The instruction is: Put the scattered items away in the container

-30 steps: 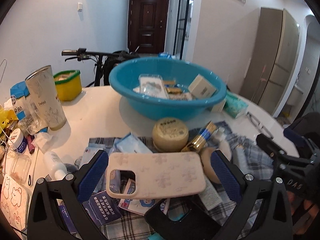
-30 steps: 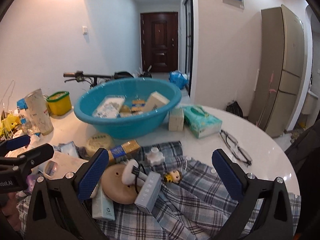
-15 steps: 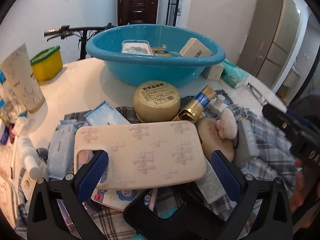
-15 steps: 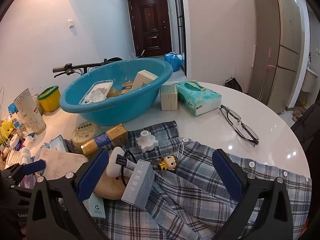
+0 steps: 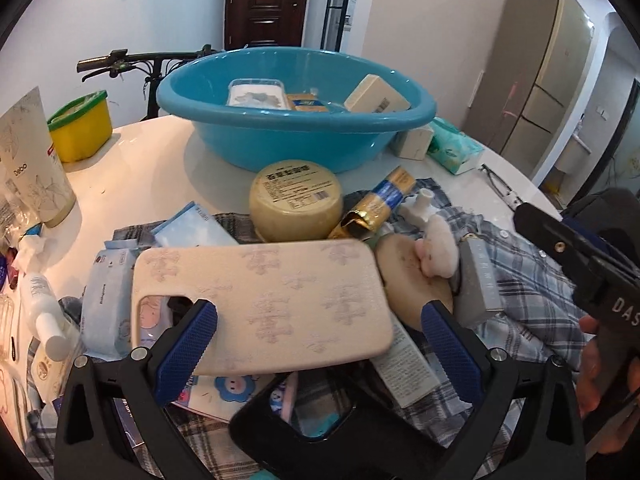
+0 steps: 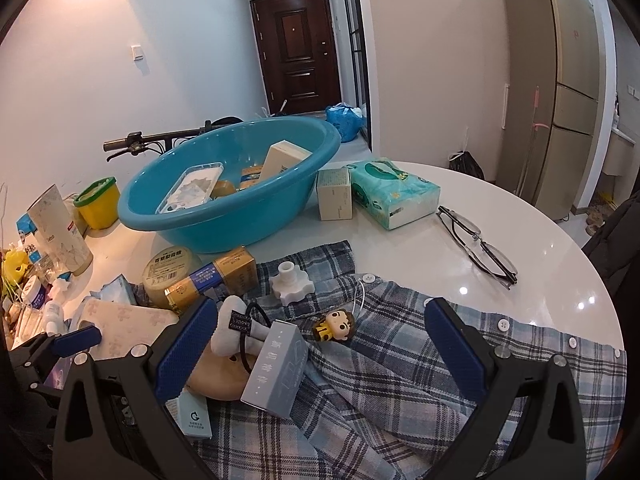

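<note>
The blue basin point(image 5: 296, 128) stands at the back of the round table with a clear tray and boxes inside. My left gripper point(image 5: 320, 344) is open low over the pile, and a beige phone case point(image 5: 260, 296) lies flat between its fingers. Behind the case are a round yellow tin point(image 5: 296, 200) and a gold-and-blue box point(image 5: 380, 204). My right gripper point(image 6: 320, 344) is open above the plaid shirt point(image 6: 420, 368). A grey box point(image 6: 280, 364) and a small doll figure point(image 6: 336, 326) lie between its fingers. The basin point(image 6: 232, 192) is at far left there.
A tissue pack point(image 6: 394, 192), a small box point(image 6: 334, 194) and glasses point(image 6: 476, 244) lie on the white table point(image 6: 540, 280). A tall cup point(image 5: 28, 160), a yellow tub point(image 5: 80, 126) and small bottles crowd the left edge. A bicycle handlebar point(image 5: 120, 64) pokes up behind.
Both grippers have dropped and moved forward toward the pile. The phone case now fills the space between the left fingers. Both stay open.
</note>
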`<act>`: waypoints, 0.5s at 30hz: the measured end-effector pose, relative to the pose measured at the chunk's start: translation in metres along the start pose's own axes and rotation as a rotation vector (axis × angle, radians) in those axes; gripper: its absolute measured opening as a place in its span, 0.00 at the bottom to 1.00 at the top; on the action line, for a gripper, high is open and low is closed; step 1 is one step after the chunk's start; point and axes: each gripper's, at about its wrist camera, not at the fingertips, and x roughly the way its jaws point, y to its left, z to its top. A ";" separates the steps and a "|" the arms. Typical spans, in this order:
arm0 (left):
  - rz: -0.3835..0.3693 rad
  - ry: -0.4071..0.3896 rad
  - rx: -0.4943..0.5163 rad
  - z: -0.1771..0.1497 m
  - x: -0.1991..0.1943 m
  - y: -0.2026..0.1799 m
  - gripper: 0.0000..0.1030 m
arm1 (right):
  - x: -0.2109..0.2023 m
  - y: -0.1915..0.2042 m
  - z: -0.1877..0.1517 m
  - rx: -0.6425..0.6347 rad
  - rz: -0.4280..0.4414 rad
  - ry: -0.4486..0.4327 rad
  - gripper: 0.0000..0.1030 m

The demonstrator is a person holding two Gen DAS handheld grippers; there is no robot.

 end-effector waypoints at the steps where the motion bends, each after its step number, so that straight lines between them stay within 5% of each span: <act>1: 0.007 0.006 0.001 -0.001 0.002 0.000 1.00 | 0.000 0.000 0.000 0.000 -0.001 0.000 1.00; 6: 0.086 0.014 0.065 -0.004 0.010 -0.010 1.00 | 0.001 -0.001 0.000 0.006 -0.005 0.003 1.00; 10: 0.033 0.004 -0.004 -0.001 0.006 0.001 1.00 | 0.001 -0.002 0.000 0.007 -0.005 0.004 1.00; 15: -0.020 -0.004 -0.099 0.003 -0.005 0.020 0.80 | 0.001 -0.002 0.000 0.007 -0.005 0.002 1.00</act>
